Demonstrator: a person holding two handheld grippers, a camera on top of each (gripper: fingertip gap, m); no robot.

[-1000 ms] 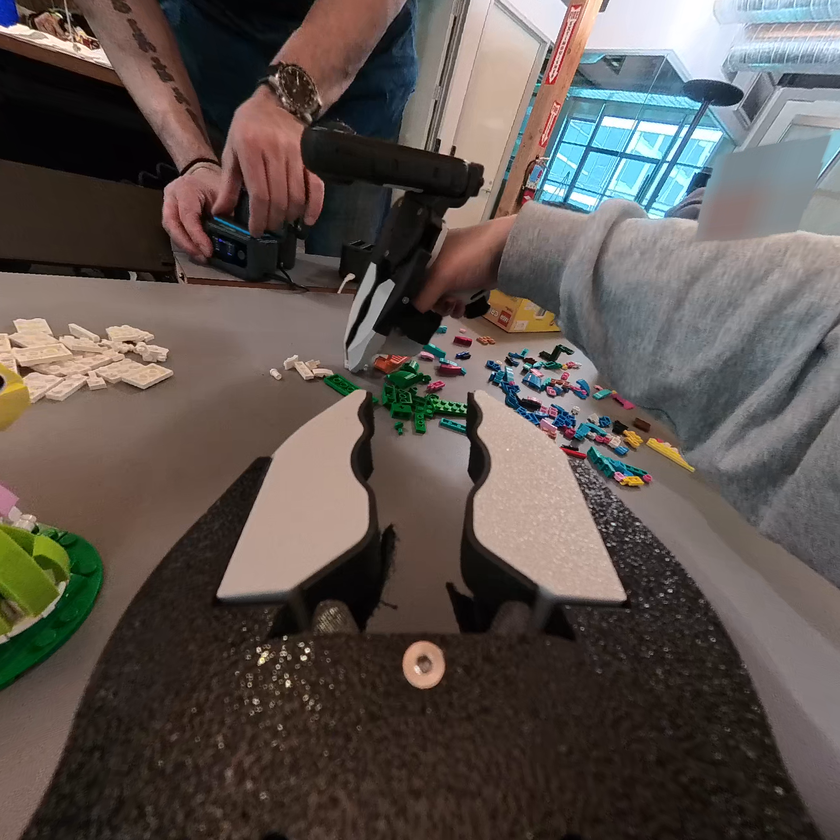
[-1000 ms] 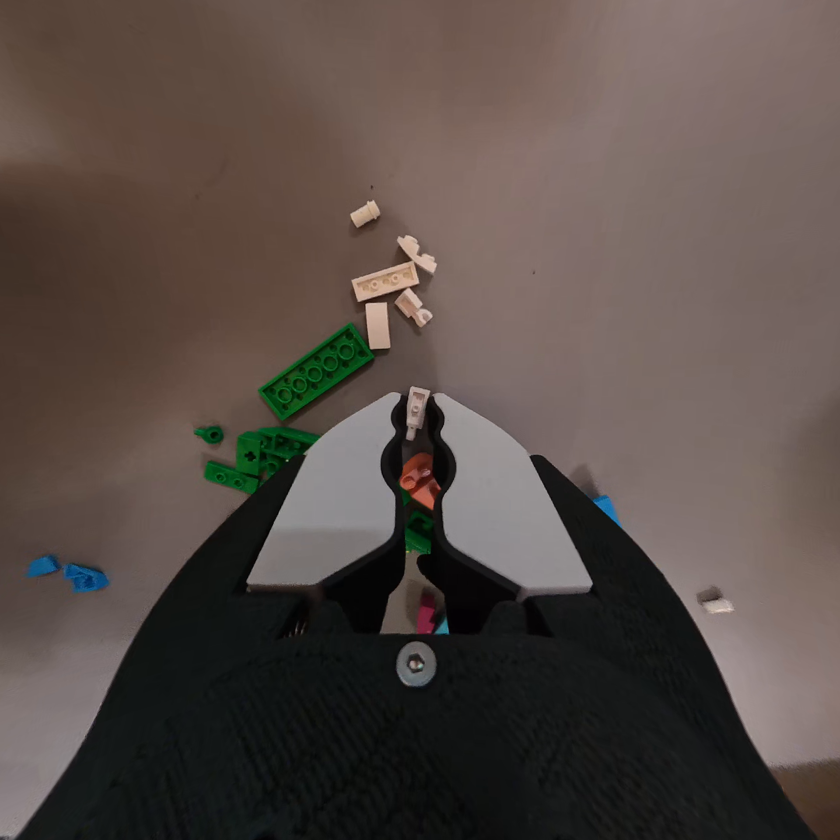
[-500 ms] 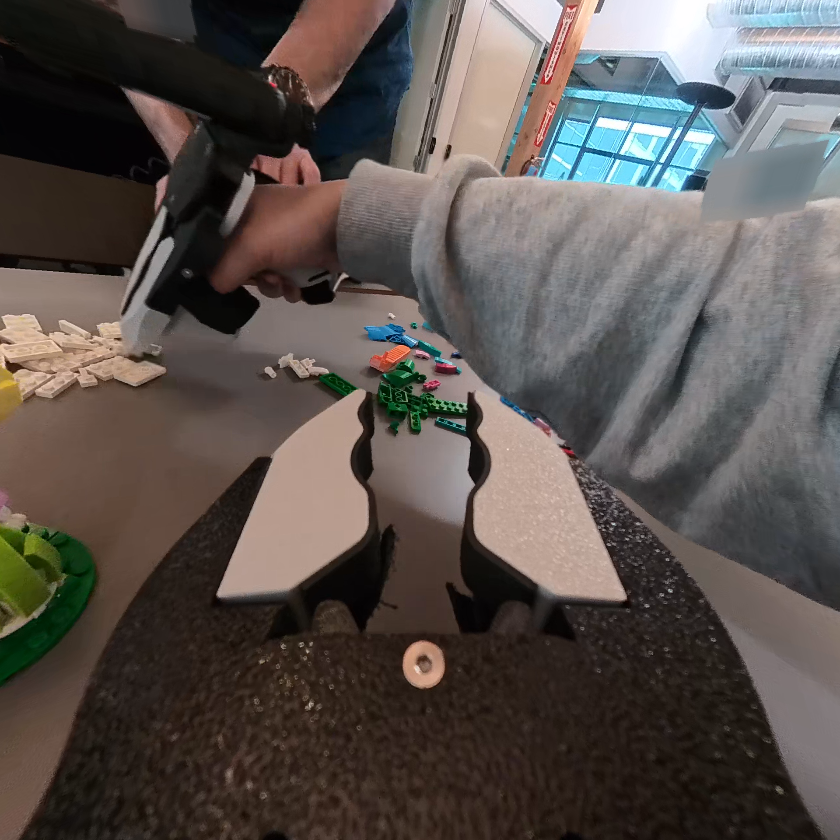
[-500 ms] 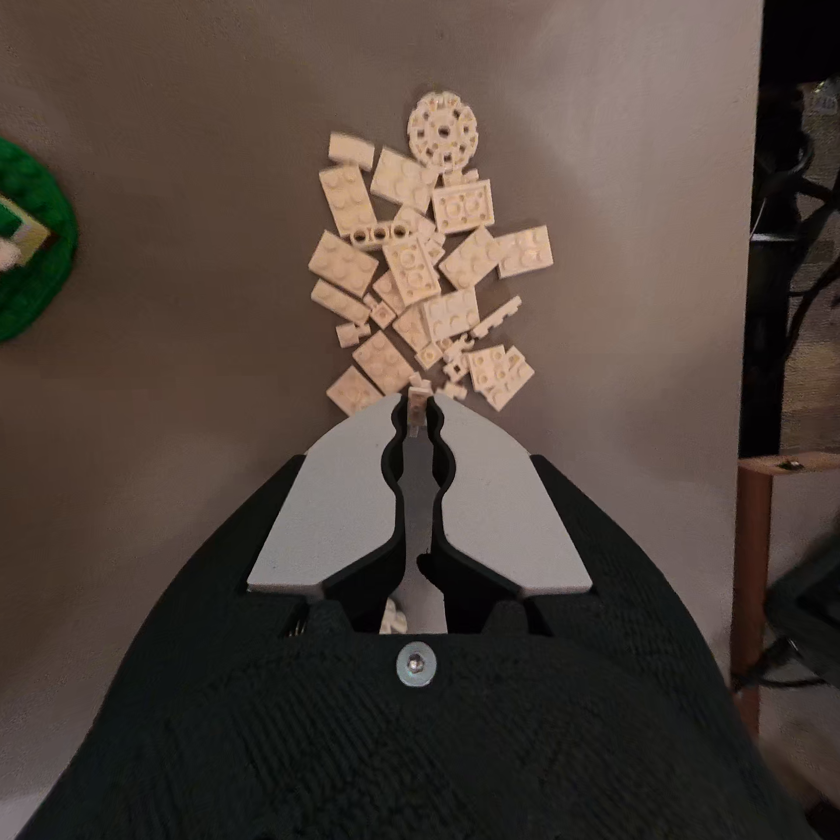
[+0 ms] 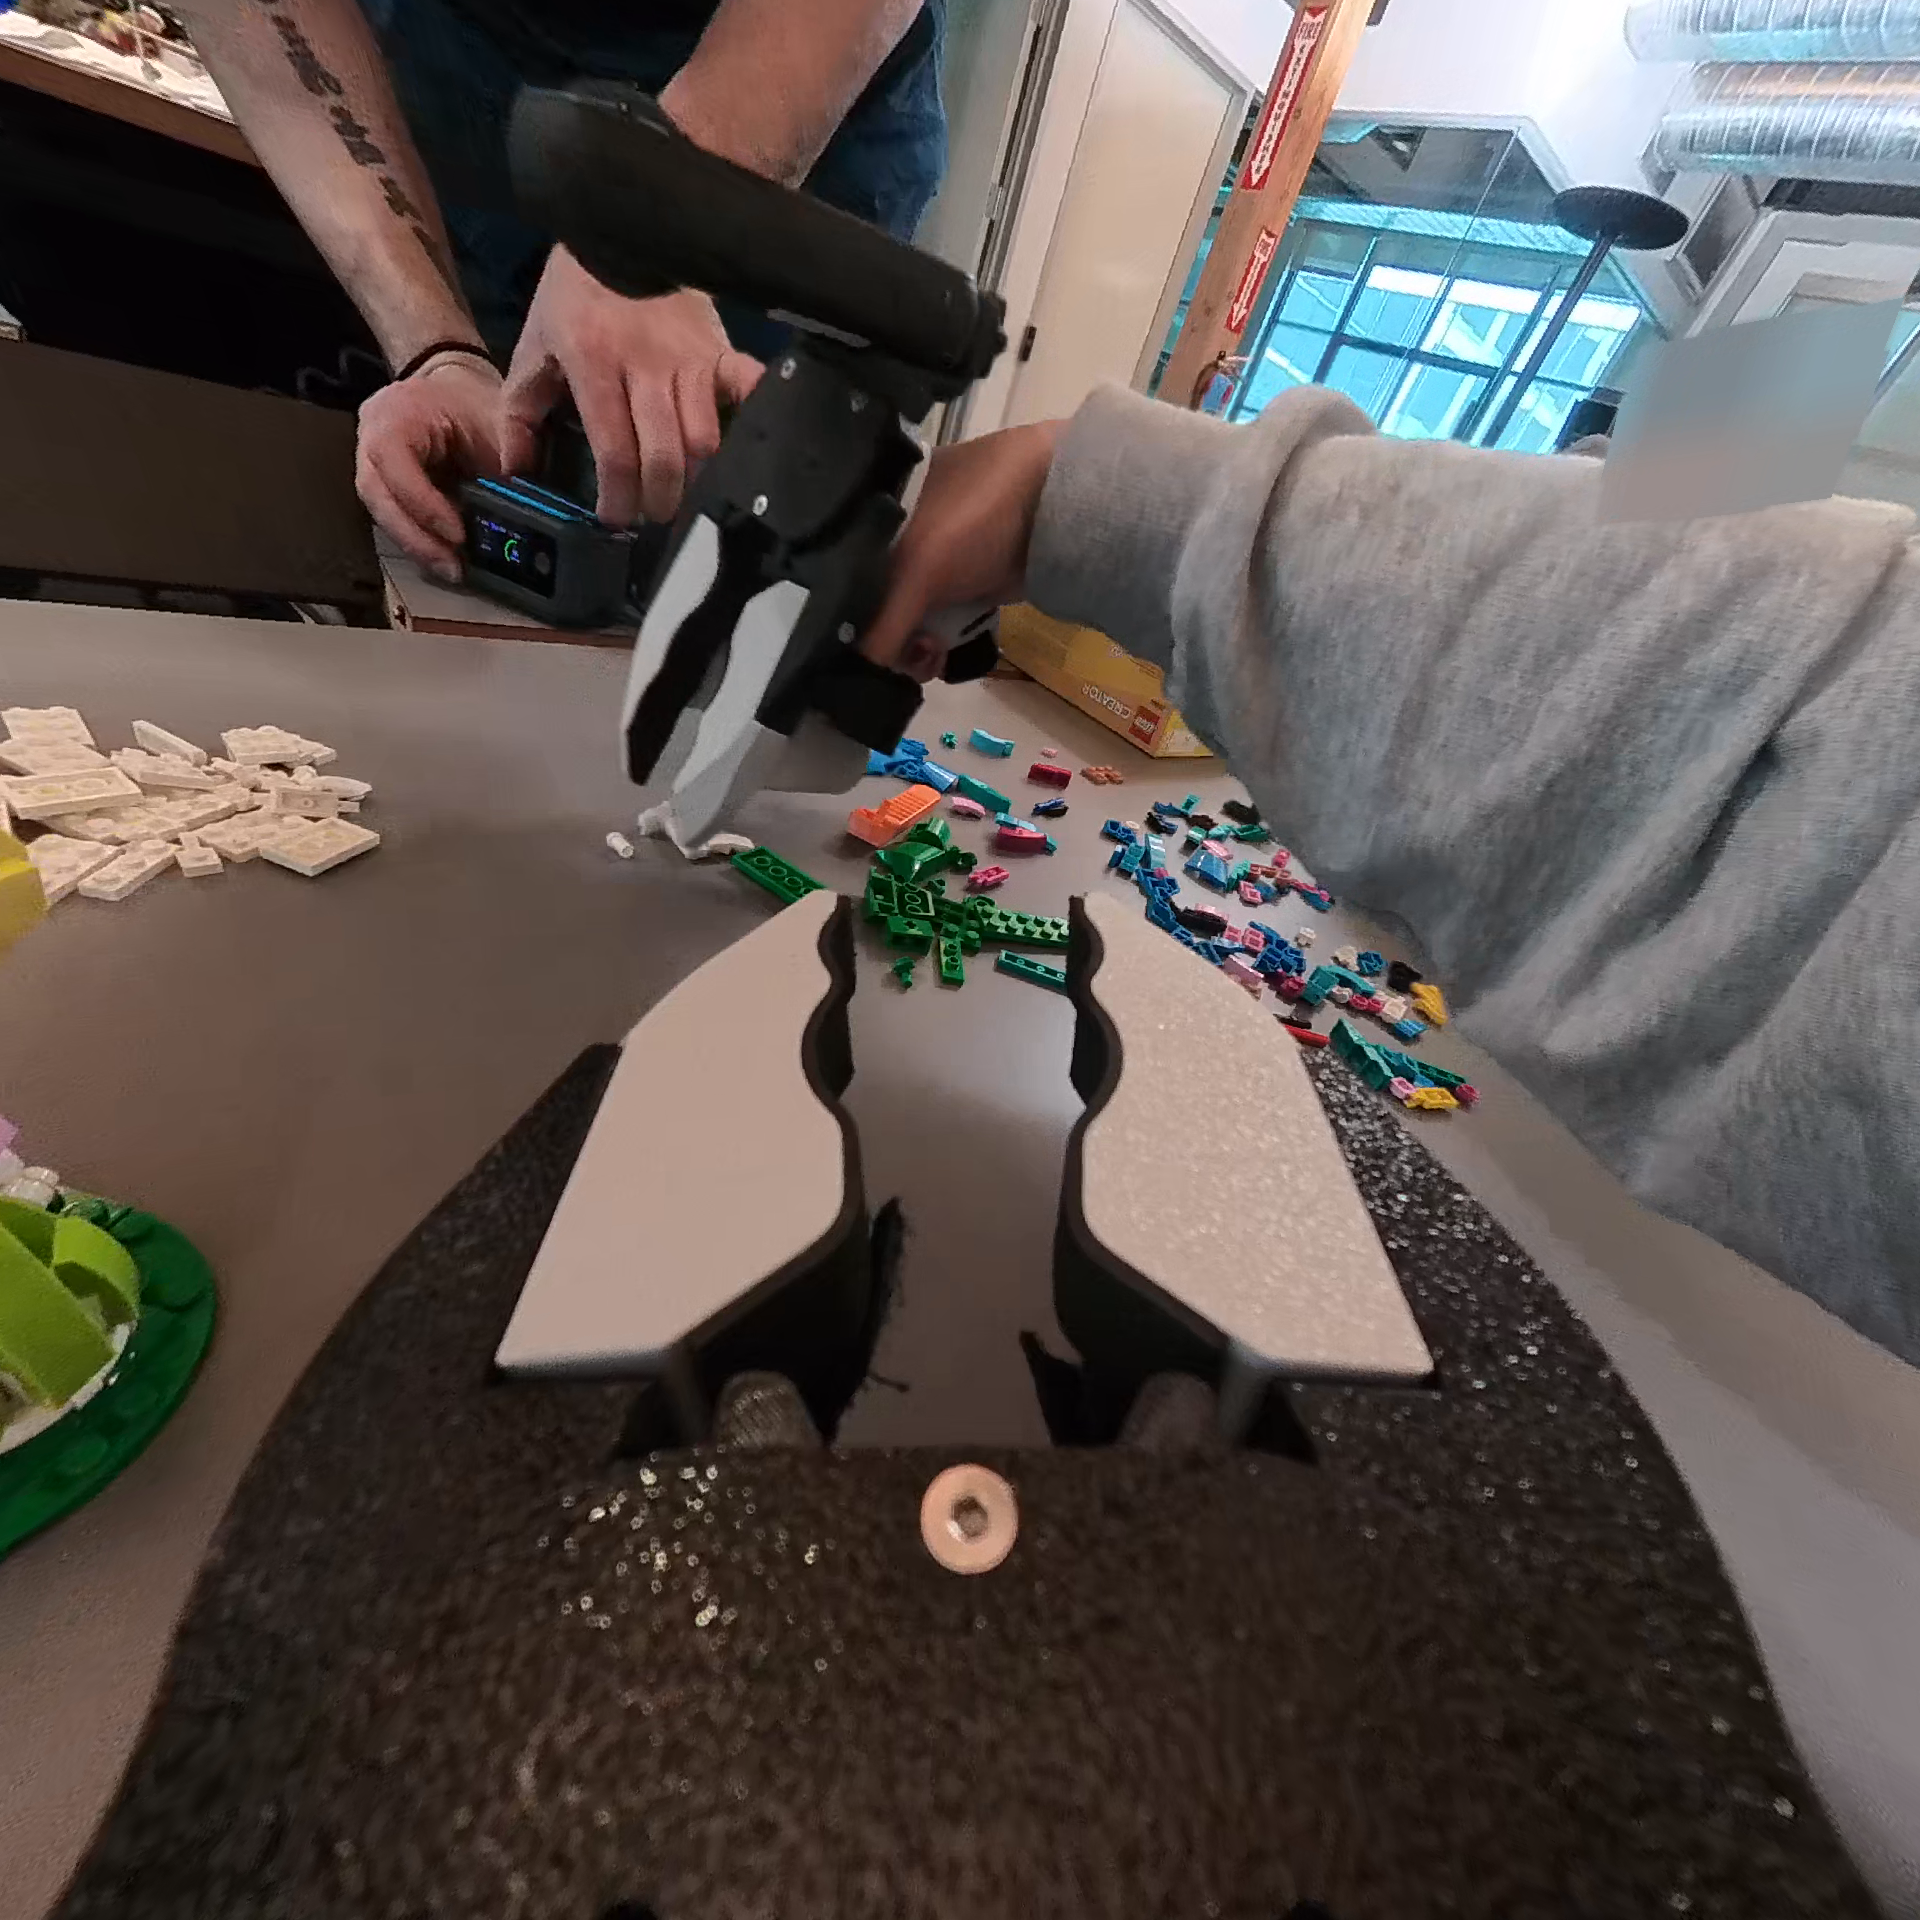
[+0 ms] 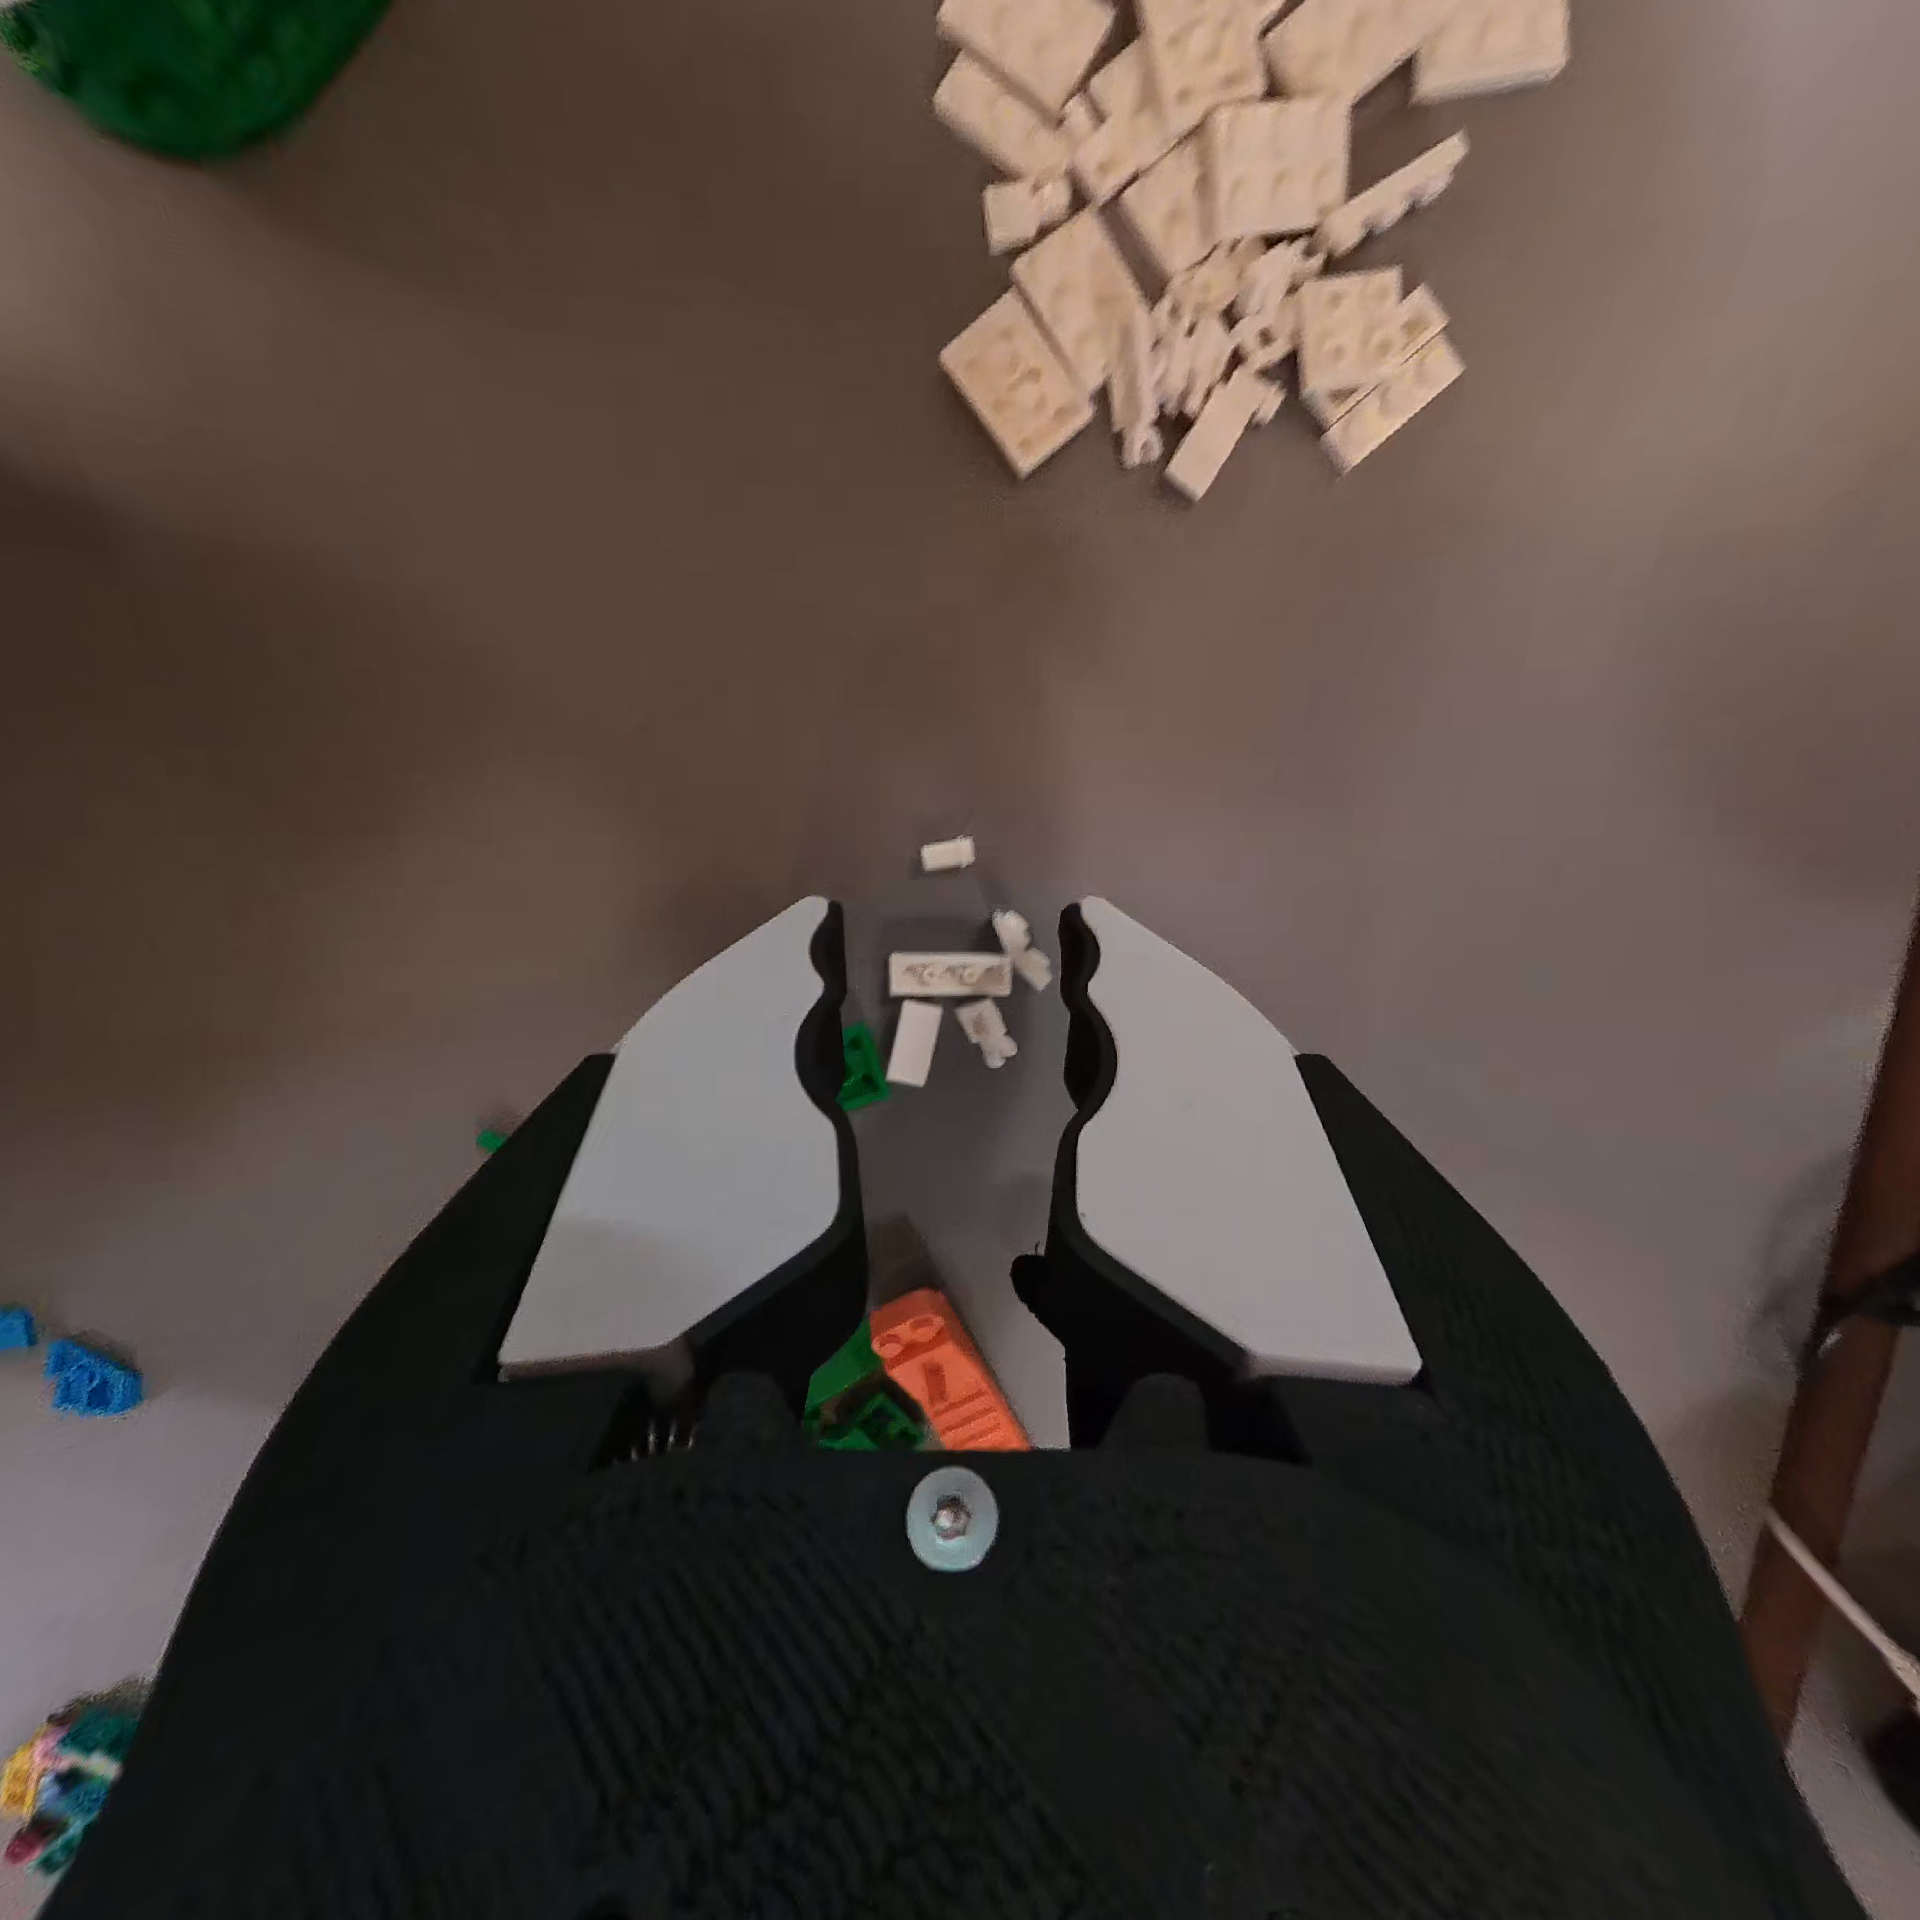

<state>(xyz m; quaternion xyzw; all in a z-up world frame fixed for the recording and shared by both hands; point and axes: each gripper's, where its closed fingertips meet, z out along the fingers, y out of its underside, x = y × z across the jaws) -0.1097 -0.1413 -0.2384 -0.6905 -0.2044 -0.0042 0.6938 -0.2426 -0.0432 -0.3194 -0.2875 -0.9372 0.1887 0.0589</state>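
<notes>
While both sets of jaws stand apart and empty, the right gripper (image 6: pixel 945 925) hangs over a few small white pieces (image 6: pixel 948 971) on the grey table (image 6: pixel 520 675).

Left gripper (image 5: pixel 961 925) faces green bricks (image 5: pixel 956 914). Likely light, stiff, slippery: pinch the long plate across its flat sides.

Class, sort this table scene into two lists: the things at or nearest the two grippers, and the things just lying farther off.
At the grippers:
right gripper, open
small white pieces
left gripper, open
green pieces

Lying farther off:
white pile
orange piece
yellow box
round green plate
</notes>
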